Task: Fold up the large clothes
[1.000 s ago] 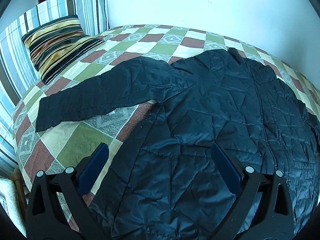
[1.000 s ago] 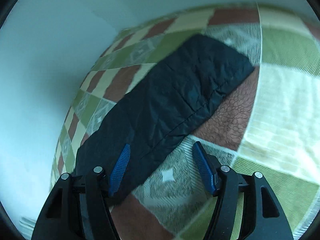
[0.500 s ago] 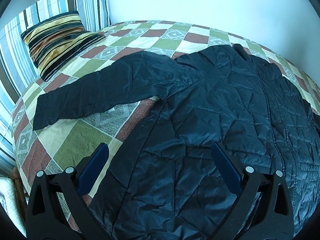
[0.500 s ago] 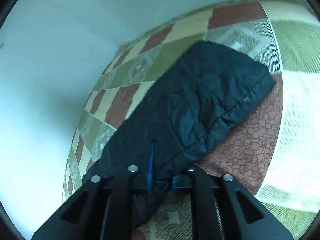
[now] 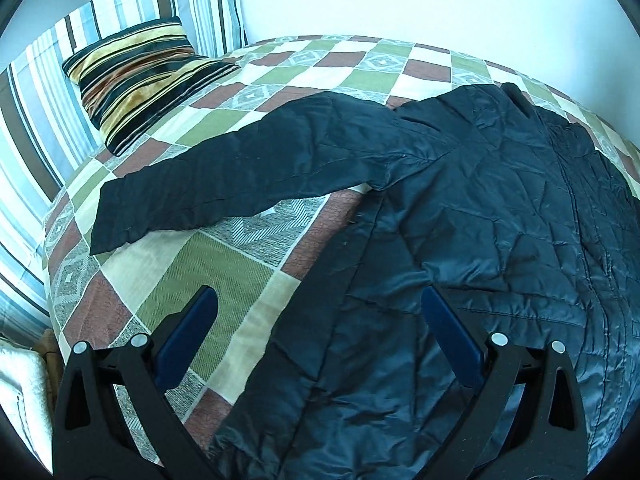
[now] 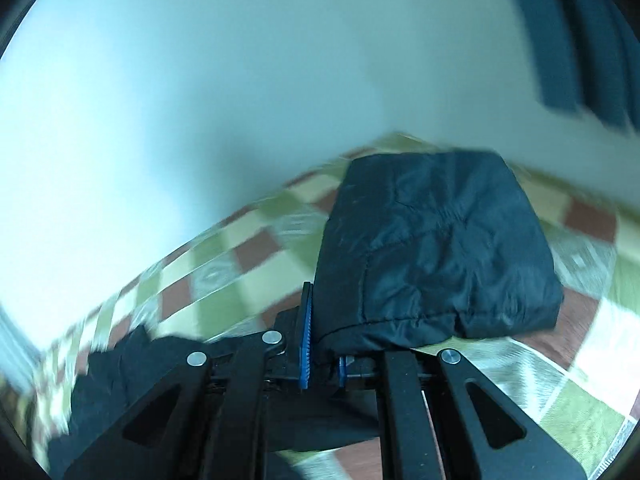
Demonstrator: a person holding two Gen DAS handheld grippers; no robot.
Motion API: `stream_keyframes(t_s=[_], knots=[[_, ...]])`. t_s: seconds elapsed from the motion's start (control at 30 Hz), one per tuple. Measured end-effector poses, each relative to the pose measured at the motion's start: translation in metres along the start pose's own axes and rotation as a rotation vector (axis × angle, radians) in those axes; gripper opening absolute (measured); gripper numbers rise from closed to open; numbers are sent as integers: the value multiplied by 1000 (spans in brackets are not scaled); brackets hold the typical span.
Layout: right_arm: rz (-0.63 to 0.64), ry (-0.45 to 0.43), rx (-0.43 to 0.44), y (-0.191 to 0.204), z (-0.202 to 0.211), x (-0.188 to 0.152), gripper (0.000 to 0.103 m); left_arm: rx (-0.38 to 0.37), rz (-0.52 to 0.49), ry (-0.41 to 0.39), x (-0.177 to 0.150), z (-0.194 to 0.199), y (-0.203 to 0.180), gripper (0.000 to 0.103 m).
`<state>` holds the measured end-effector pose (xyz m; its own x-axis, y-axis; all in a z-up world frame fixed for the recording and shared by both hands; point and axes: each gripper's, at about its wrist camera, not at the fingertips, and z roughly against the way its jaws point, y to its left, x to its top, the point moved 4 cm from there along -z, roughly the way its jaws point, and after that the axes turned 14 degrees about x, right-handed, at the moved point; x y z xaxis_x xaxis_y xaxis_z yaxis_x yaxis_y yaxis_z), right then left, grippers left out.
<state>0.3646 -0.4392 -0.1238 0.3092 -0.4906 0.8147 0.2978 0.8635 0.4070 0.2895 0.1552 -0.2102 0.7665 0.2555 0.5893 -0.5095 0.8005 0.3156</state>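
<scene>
On my right wrist camera, the right gripper (image 6: 322, 356) sits closest, its blue pads pressed together on the cuff end of the jacket's sleeve (image 6: 436, 256). The sleeve end stands up out of the pinch, bunched and folded over, above the checked bedspread (image 6: 224, 280), which is smeared with blur. More dark fabric trails off at the lower left of that view. Behind it I see only the pale wall (image 6: 200, 100) and a dark blurred band at the upper right that I cannot identify.

On my left wrist camera, the left gripper (image 5: 320, 320) has its fingers spread wide, pinching nothing. One blue pad (image 5: 188, 332) is over bare bedspread and the other is over the jacket's hem region. The black quilted jacket (image 5: 480, 220) lies flat on the patchwork bedspread (image 5: 200, 268), filling the right side of the view. Its other sleeve (image 5: 240, 176) stretches out to the left across the checks. Farther back, a gold-and-black striped cushion (image 5: 140, 76) leans against a blue, white and brown striped pillow (image 5: 36, 120) at the bed's head, with the white wall beyond.
</scene>
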Motion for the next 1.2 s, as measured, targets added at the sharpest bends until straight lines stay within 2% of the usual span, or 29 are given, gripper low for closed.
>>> stream_keyframes(t_s=[0.17, 0.3, 0.43, 0.57, 0.7, 0.87, 1.03, 1.2], knots=[[176, 87, 105, 92, -31, -21, 9, -8, 8, 13, -2, -4, 7, 101], [379, 171, 169, 170, -56, -61, 9, -8, 18, 13, -1, -6, 12, 101], [535, 240, 198, 214, -75, -101, 9, -9, 23, 13, 0, -9, 15, 101], [613, 328, 207, 238, -92, -138, 9, -11, 24, 22, 0, -13, 16, 101], [653, 416, 209, 247, -102, -169, 9, -16, 23, 30, -1, -16, 15, 101], [747, 442, 205, 258, -96, -192, 12, -19, 22, 37, -2, -20, 13, 101], [774, 465, 220, 260, -87, -199, 15, -17, 23, 41, -3, -21, 13, 101], [802, 506, 281, 272, -77, -211, 38, -12, 23, 41, -4, -23, 14, 101]])
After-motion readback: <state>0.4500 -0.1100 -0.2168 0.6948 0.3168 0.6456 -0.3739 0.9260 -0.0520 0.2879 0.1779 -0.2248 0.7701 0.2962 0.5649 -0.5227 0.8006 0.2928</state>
